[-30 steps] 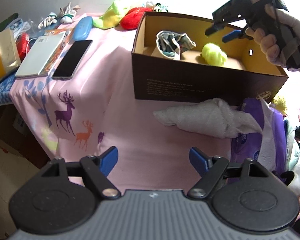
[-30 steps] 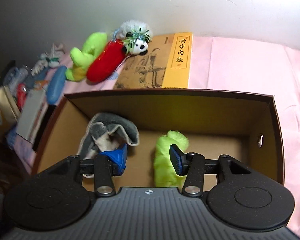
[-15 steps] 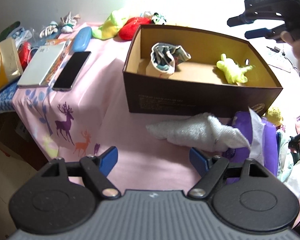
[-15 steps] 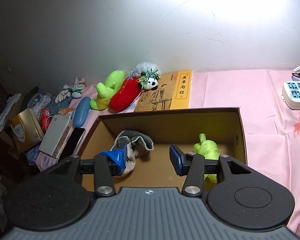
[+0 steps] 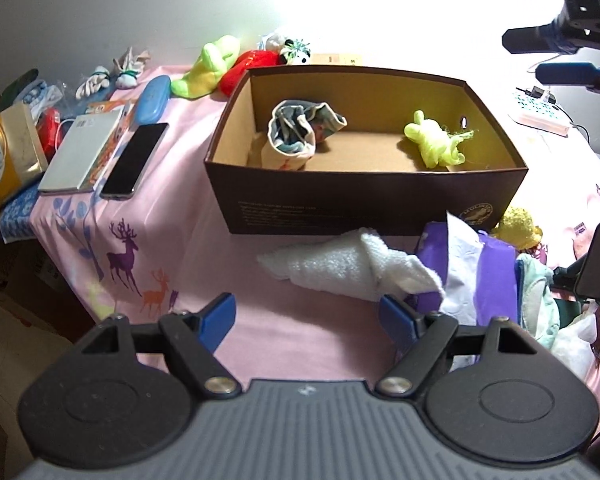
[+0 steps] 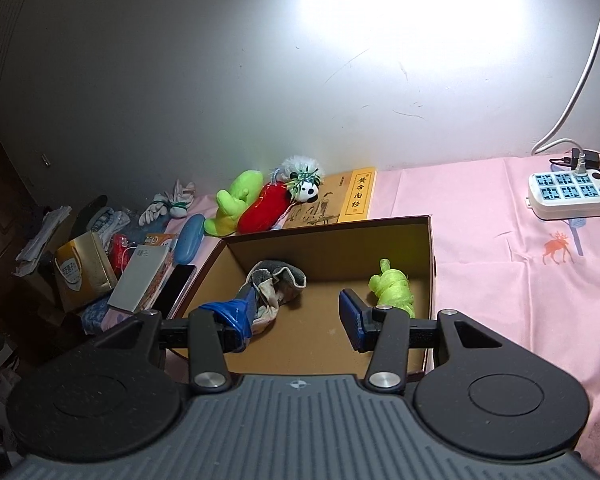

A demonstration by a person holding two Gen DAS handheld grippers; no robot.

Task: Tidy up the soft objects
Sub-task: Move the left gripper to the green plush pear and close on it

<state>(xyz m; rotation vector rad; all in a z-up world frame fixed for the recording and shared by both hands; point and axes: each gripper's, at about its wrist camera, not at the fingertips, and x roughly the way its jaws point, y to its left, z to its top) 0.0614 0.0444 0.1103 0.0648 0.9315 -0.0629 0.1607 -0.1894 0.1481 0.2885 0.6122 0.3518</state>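
Note:
A brown cardboard box (image 5: 364,196) stands on the pink cloth. Inside lie a crumpled grey patterned cloth (image 5: 300,132) on the left and a lime-green soft toy (image 5: 434,142) on the right. In front of the box a white towel (image 5: 348,266) lies rolled, just beyond my left gripper (image 5: 306,314), which is open and empty. My right gripper (image 6: 296,314) hovers open above the box's near side, nothing between its fingers; the left wrist view shows it high at the upper right (image 5: 522,56). The cloth (image 6: 276,284) and the toy (image 6: 392,288) lie below it.
Purple and white fabrics (image 5: 496,264) and a yellow fluffy thing (image 5: 518,226) are piled right of the towel. A phone (image 5: 134,160), a notebook (image 5: 80,156), a blue case (image 5: 152,98) and a gold bag (image 5: 4,156) lie left. Plush toys (image 6: 260,210), a book (image 6: 356,196) and a power strip (image 6: 570,194) sit behind.
My right gripper has risen and drawn back from inside the box; the green toy stays on the box floor. The left gripper has pulled back and up a little from the towel.

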